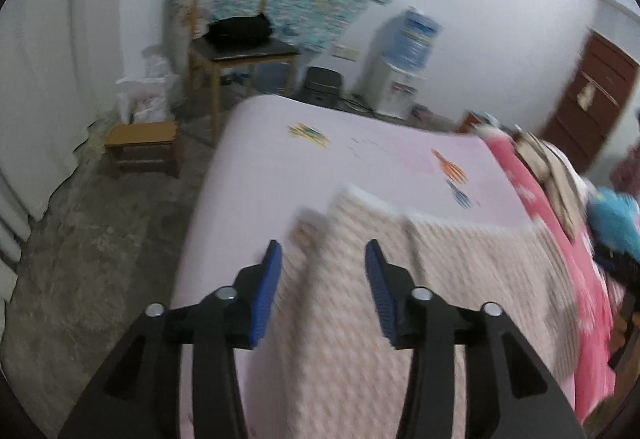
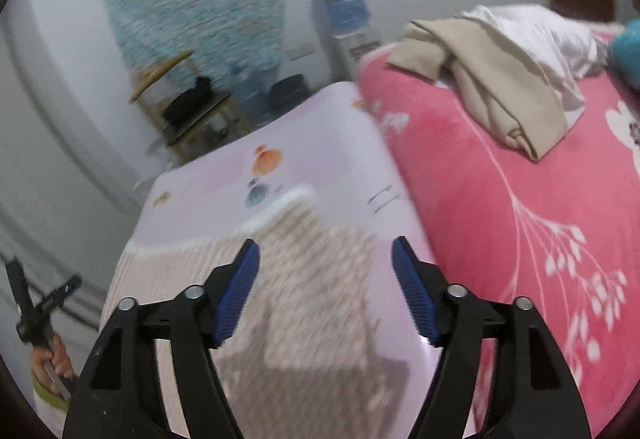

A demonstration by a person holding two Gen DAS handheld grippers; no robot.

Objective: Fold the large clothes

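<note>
Knit garment (image 1: 400, 279) on pale table (image 1: 280, 143)

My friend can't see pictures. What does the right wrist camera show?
Open black tongs with blue pads hover over a cream knitted garment lying on a pale pink sheet. Beside it, beige and white clothes sit on a bright pink flowered blanket.

- The knitted garment (image 1: 360, 319) smears into motion blur, its weave unreadable, and it runs off the bottom edge.
- The person's hand (image 2: 52, 359) is clipped by the lens rim, lower left.
- The water dispenser (image 2: 344, 15) label is too blurred to read.
- The blue item (image 1: 616, 223) is cut off at the right.
</note>
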